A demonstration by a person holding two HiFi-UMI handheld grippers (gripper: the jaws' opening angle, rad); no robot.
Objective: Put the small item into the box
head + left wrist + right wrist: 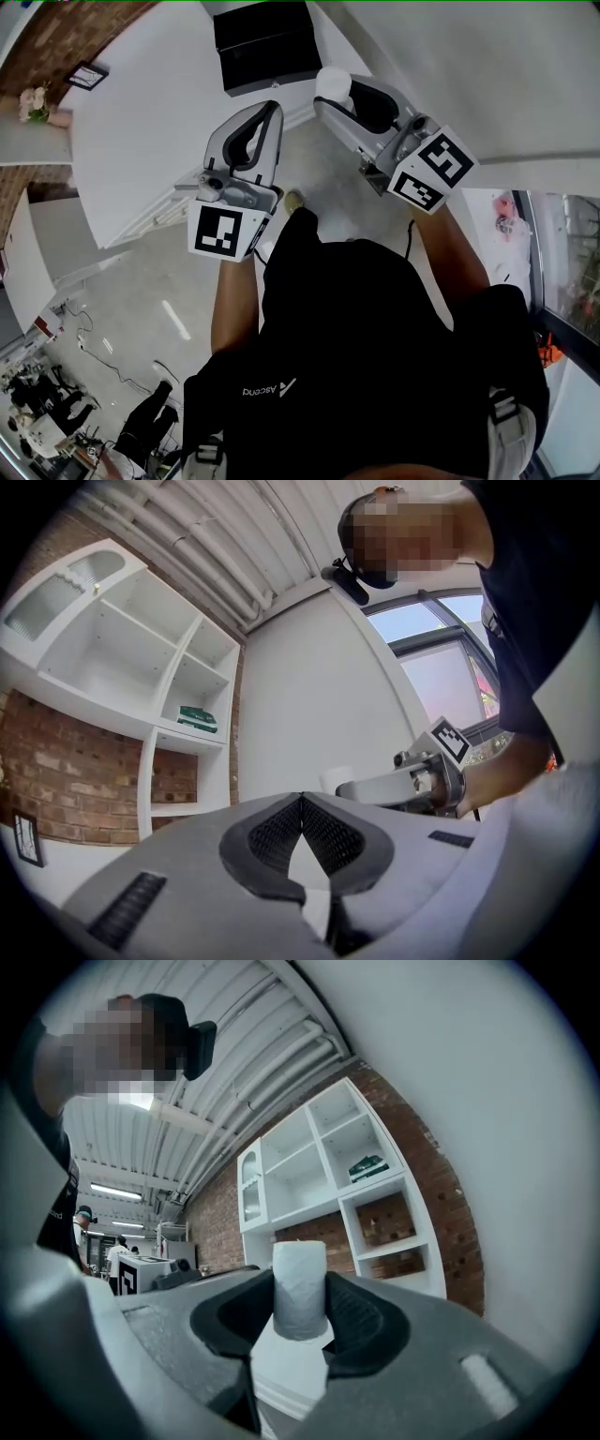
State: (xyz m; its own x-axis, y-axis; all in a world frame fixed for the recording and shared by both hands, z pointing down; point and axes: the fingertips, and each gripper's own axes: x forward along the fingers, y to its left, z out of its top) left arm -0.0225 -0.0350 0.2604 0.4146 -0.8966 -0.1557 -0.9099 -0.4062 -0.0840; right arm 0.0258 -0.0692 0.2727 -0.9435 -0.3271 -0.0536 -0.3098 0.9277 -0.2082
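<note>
The small item is a white cylindrical roll [299, 1274], standing upright between the pads of my right gripper [300, 1309], which is shut on it. In the head view the roll [331, 82] shows at the tip of the right gripper [334, 99], just below and right of a black box [266, 42] on a white surface. My left gripper [273, 112] is held beside the right one, below the box. In the left gripper view its jaws [302, 799] meet at the tips with nothing between them. The right gripper [352, 789] with the roll also shows there.
A white shelving unit [159, 667] stands against a brick wall [66, 780]; a green-and-white packet [198, 719] lies on one shelf. The same shelves [323, 1180] appear in the right gripper view. A white counter [141, 122] spreads left of the box. My dark-clothed body [375, 375] fills the lower head view.
</note>
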